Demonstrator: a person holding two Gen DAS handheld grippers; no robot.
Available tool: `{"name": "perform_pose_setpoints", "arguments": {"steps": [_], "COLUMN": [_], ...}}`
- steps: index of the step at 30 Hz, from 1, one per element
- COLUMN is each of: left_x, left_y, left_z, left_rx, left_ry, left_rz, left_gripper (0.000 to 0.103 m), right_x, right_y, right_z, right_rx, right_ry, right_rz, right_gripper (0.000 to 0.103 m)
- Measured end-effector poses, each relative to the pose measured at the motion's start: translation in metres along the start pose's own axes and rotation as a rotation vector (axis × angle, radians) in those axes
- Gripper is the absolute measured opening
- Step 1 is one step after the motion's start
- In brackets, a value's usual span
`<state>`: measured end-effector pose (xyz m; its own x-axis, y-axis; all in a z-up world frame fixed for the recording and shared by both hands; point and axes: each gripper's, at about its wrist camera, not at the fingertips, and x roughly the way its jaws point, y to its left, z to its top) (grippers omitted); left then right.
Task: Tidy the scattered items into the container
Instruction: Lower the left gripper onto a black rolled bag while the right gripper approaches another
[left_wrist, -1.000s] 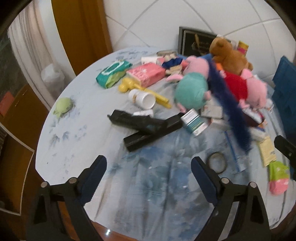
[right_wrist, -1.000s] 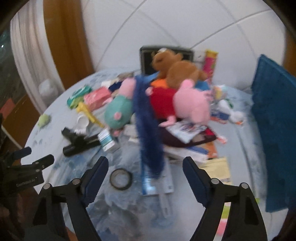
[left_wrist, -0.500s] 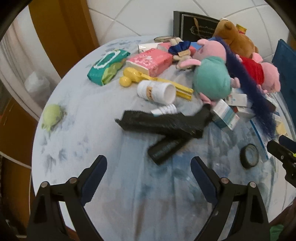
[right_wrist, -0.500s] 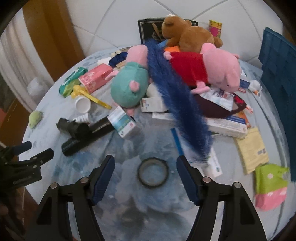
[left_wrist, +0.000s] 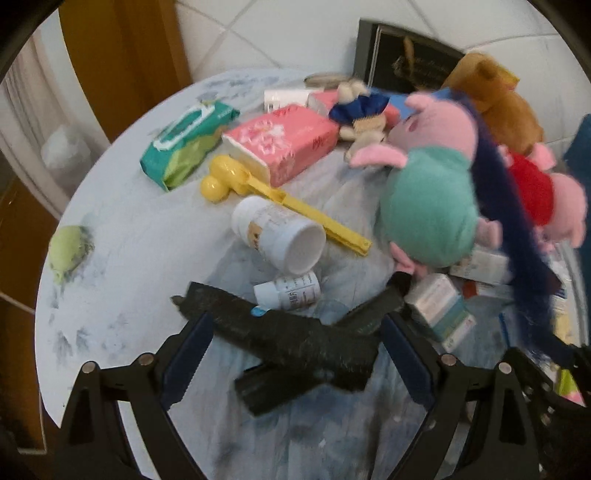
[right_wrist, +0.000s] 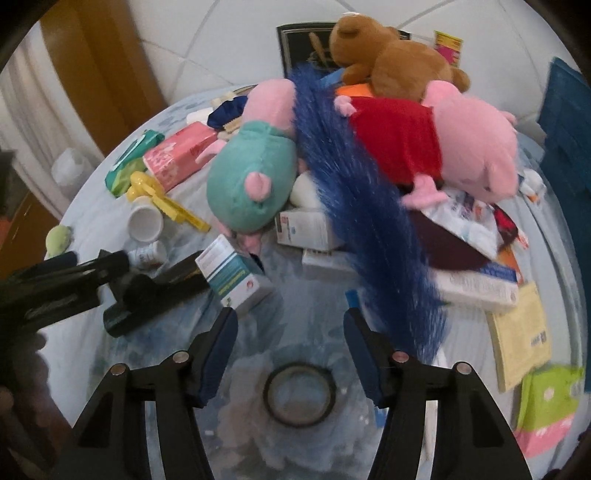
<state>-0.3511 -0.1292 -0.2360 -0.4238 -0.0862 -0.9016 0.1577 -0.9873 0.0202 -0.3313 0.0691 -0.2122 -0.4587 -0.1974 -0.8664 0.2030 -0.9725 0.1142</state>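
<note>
left gripper (left_wrist: 295, 343): lower centre of the left wrist view; jaws spread wide, gripping nothing; the black folded object (left_wrist: 280, 339) lies between the fingers, pads not visibly pressing on it
right gripper (right_wrist: 288, 343): lower centre of the right wrist view; jaws closing, about half apart; the tape ring (right_wrist: 300, 395) lies flat on the cloth between the fingers, low in frame; pads apart from it
table (left_wrist: 122, 221): round, pale floral cloth; bare part at left of frame
scattered items: green wipes pack (left_wrist: 186, 142) and pink tissue pack (left_wrist: 282, 144) upper left; yellow scoop (left_wrist: 273, 195) just below them; white cup (left_wrist: 279, 234) on its side, centre; small white bottle (left_wrist: 290, 293) beside the black object
plush pile: teal-bodied pig (right_wrist: 255, 177), red-dressed pig (right_wrist: 436, 147), brown bear (right_wrist: 391, 62), blue feather strip (right_wrist: 365, 206); upper centre of the right view
container: dark blue wall (right_wrist: 565, 125) at right edge; cannot tell whether it is the bin
</note>
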Motion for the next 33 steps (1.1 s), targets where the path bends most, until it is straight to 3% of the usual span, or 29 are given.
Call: {"name": "perform_pose_setpoints", "arguments": {"steps": [4,8,12,18,23,33], "left_x": [0.009,0.007,0.006,-0.014,-0.002,0.044], "left_y": [0.012,0.057,0.096,0.107,0.118,0.095], "left_z": [-0.018,-0.047,-0.063,-0.058,-0.043,-0.013], "left_rx": [-0.003,-0.052,-0.121,-0.086,-0.067,0.212], "left_ry": [0.041,0.078,0.095,0.022,0.019,0.056], "left_rz": [0.035,0.133,0.166,0.138,0.095,-0.067], "left_gripper": [0.093,0.093,0.093,0.093,0.093,0.083], "right_x": [0.012,0.02,0.024,0.022,0.031,0.06], "right_y": [0.002,0.012,0.027,0.056,0.08,0.107], "right_z": [0.005,0.002,-0.003,-0.007,-0.007,-0.01], "right_rx": [-0.027,-0.046,-0.062,-0.069,-0.021,0.279], "right_ry": [0.02,0.035,0.043,0.049,0.065,0.064], "right_rz": [0.032,0.061,0.083,0.122,0.131,0.038], "right_gripper": [0.06,0.06,0.06,0.06,0.06,0.06]}}
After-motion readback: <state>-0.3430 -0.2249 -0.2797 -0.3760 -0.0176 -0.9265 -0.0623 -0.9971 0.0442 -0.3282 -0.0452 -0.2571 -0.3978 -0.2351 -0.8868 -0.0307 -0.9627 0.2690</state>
